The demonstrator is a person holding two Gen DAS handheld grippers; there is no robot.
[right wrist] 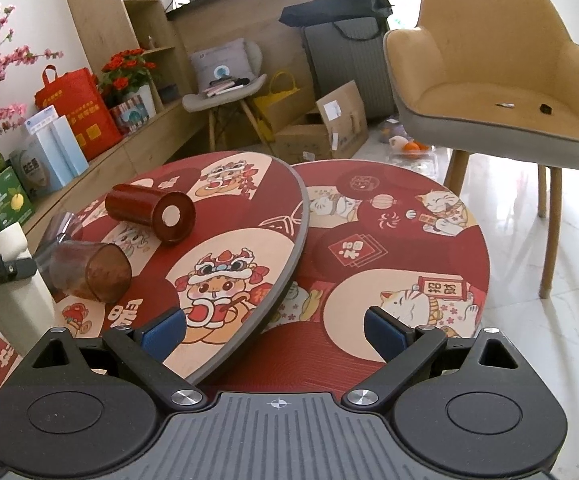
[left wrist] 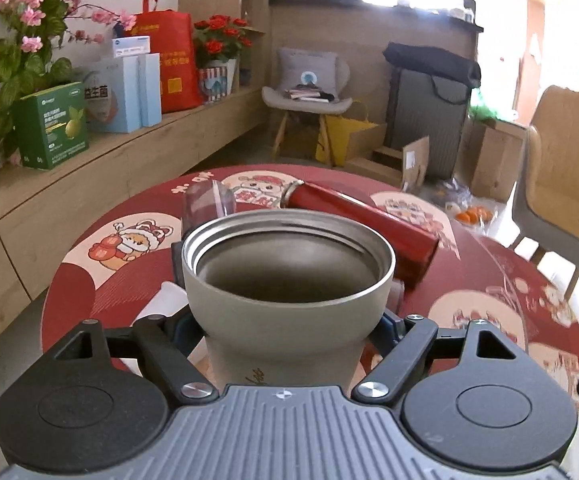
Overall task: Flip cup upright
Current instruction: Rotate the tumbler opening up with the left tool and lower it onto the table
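Note:
My left gripper (left wrist: 287,320) is shut on a grey-beige metal cup (left wrist: 285,304). The cup fills the left wrist view, open mouth facing up and away from me, held above the red round table (left wrist: 101,276). The same cup shows at the left edge of the right wrist view (right wrist: 13,280), with the left gripper's finger on it. My right gripper (right wrist: 275,330) is open and empty, low over the table's near side. A red cup (right wrist: 149,212) (left wrist: 365,220) lies on its side. A clear cup (right wrist: 89,268) (left wrist: 207,204) also lies on its side.
A second red round table (right wrist: 409,248) sits lower, partly under the first one's edge. A tan armchair (right wrist: 497,80) stands at the right. A wooden shelf (left wrist: 121,152) with boxes, flowers and a red bag runs along the left. Cardboard boxes (right wrist: 321,128) stand behind.

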